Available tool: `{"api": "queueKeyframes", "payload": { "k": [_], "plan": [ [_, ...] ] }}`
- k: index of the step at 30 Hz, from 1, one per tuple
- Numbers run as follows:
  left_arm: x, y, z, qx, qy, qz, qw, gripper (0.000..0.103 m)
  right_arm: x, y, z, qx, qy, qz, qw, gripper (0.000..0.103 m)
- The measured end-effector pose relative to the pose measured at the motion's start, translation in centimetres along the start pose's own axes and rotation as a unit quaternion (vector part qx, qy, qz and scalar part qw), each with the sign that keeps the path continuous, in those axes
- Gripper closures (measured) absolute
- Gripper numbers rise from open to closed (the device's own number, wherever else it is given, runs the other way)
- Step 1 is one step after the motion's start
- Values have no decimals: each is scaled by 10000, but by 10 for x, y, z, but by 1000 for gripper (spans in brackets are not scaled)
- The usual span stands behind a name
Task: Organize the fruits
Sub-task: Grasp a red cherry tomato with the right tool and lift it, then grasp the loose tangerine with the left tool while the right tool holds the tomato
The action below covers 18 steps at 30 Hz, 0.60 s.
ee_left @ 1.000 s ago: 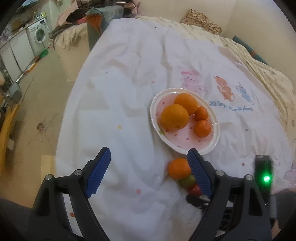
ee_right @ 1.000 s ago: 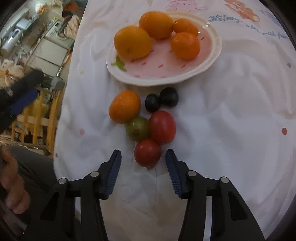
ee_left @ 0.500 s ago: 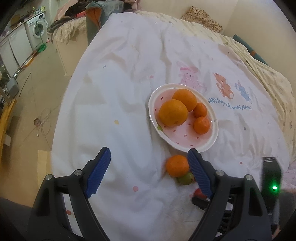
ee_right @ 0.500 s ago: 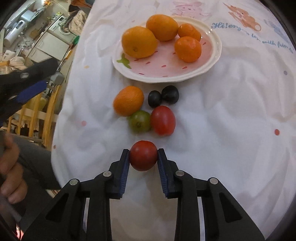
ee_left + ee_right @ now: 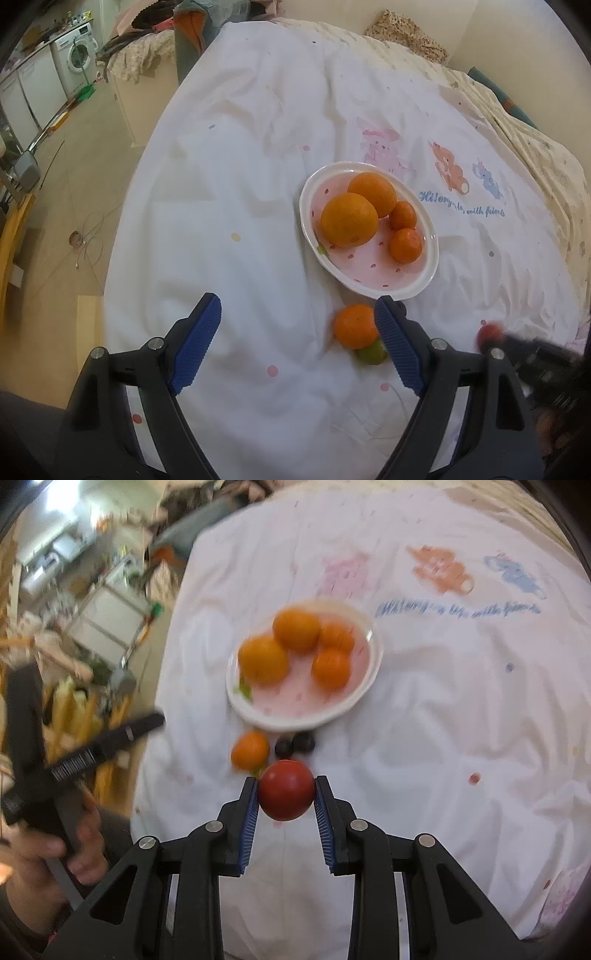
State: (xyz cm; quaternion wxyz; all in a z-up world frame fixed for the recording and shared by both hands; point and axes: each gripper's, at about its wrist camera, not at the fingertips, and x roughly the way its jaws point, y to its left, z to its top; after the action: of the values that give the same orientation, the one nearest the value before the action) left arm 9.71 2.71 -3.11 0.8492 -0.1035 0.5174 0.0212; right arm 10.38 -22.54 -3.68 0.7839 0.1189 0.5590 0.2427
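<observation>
Home: bed point(image 5: 258, 221), washing machine point(image 5: 75, 59)

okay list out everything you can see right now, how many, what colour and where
plate: 1, white rim and pink inside, middle of the sheet
oranges: 4, orange, two big and two small, on the plate
loose orange: 1, orange, on the sheet just below the plate
green fruit: 1, green, against the loose orange
dark plums: 2, near black, by the plate's near rim
red fruit: 1, red, gripped in the right tongs
sheet: 1, white with cartoon print, covers the bed
left tongs: 1, black with blue pads, open, empty
right tongs: 1, same, shut on the red fruit
</observation>
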Motion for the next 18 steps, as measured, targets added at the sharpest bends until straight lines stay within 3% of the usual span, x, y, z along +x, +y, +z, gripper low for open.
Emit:
{"api": "queueKeyframes", "payload": {
  "k": [7, 13, 18],
  "plan": [
    [15, -3, -7, 71, 185, 138, 9997, 21, -11, -19, 7, 544, -448, 321, 9970, 72],
    [35, -17, -12, 230, 490, 216, 9983, 21, -10, -28, 8, 759, -488, 365, 9953, 71],
    [47, -39, -7, 369, 685, 55, 9970, 21, -8, -33, 13, 842, -482, 461, 9942, 71]
  ]
}}
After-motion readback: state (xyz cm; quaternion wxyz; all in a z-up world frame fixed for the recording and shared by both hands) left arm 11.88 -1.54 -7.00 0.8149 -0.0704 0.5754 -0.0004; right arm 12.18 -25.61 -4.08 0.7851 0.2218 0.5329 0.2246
